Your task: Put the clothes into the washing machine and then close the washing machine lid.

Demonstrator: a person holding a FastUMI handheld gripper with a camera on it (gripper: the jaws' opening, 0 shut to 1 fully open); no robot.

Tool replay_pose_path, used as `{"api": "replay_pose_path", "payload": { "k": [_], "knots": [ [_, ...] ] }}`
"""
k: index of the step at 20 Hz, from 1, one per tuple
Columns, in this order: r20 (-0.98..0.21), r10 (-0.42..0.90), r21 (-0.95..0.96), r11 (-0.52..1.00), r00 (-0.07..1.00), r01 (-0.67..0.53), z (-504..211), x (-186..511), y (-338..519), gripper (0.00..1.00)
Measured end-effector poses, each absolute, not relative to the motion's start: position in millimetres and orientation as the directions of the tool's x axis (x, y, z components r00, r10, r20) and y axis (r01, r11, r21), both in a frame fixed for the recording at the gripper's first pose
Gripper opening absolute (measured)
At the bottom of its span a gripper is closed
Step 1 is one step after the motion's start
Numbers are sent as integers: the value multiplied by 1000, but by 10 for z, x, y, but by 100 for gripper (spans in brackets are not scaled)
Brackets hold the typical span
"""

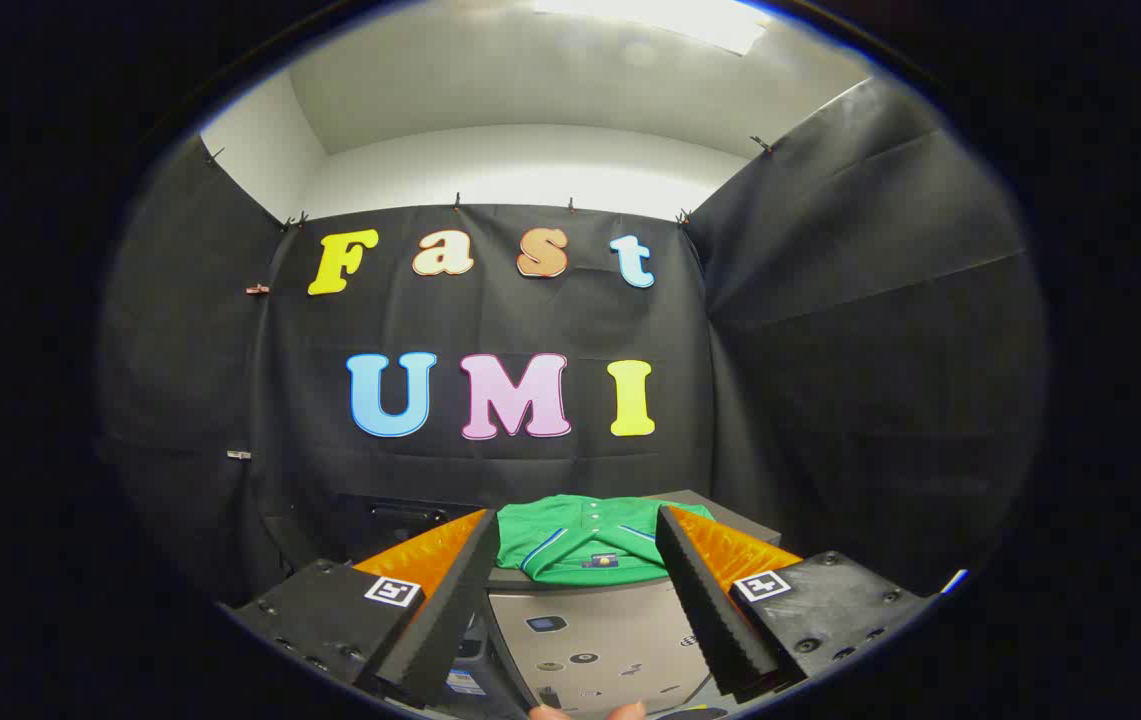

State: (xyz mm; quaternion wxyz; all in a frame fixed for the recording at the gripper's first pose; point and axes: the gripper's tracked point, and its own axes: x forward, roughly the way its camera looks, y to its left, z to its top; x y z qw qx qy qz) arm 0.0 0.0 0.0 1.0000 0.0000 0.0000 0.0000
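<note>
- Garment: a green shirt [585,545] with light trim lies folded and flat on top of a grey box-shaped unit [595,640], judged to be the washing machine. It sits just ahead of the fingertips, seen in the gap between the two fingers.
- Task progress: judged to be at the start. The shirt is outside the machine and not gripped. Pickup, loading and lid closing all remain. Whether the lid is up or down cannot be told from this view.
- Gripper [585,530]: the fingers are spread wide. Nothing lies between them and neither finger touches the shirt or the machine. They appear to be held above and short of the garment.
- Surroundings: fingertips of a person [590,711] show below the machine front. Black cloth walls enclose the booth.
</note>
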Motion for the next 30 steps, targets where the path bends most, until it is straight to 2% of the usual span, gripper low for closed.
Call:
{"api": "replay_pose_path", "payload": {
  "k": [21, 30],
  "knots": [
    [-8, 11, -10, 1000, 1000, -11, -113, -34, 101, 98],
    [0, 37, -33, 999, 999, -37, 6, 345, 212, 97]
  ]
}}
